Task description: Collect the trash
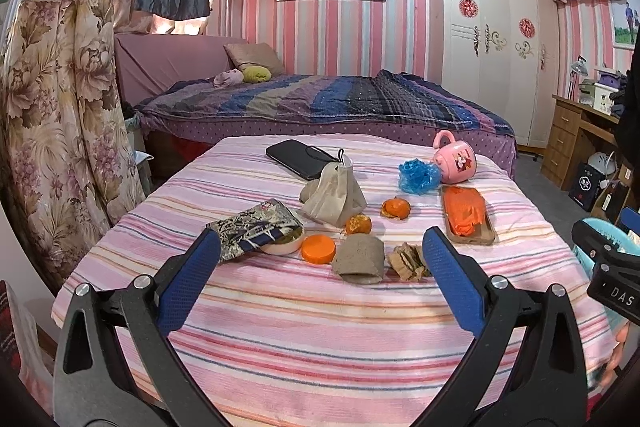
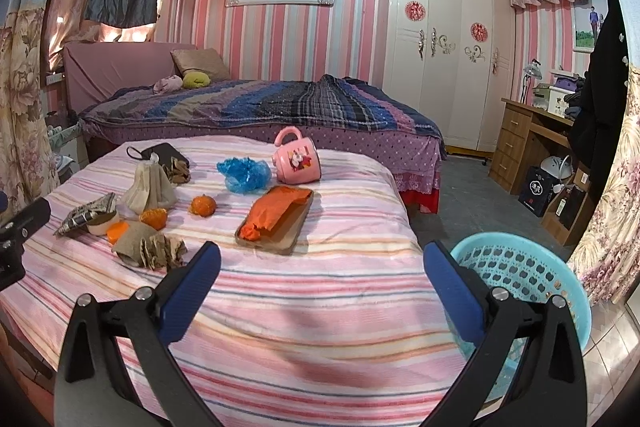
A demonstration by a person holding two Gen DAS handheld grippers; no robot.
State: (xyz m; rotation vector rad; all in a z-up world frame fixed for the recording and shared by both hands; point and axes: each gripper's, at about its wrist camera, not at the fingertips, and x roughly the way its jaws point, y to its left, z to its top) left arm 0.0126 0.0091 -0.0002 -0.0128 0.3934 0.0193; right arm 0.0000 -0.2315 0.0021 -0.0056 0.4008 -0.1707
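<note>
Both empty and spread wide, the left gripper (image 1: 320,251) and right gripper (image 2: 322,261) hover over the striped table (image 2: 320,307); nearest crumpled paper (image 1: 408,259) best pinched first, then carried right to the basket (image 2: 520,267).

Left gripper (image 1: 320,251) spread wide over striped table (image 1: 320,327), orange lid (image 1: 318,248), crumpled paper (image 1: 408,261) between fingers

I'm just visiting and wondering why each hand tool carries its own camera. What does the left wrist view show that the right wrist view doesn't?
Only the left wrist view shows the orange lid fully and the right gripper's black body at its right edge.

Only the right wrist view shows the whole blue basket beside the table, plus the black coat hanging at the right.

Both show the striped cloth, pink mug, blue plastic wad, orange peels and crumpled brown paper. Each view's own gripper, left and right, is open and empty.
</note>
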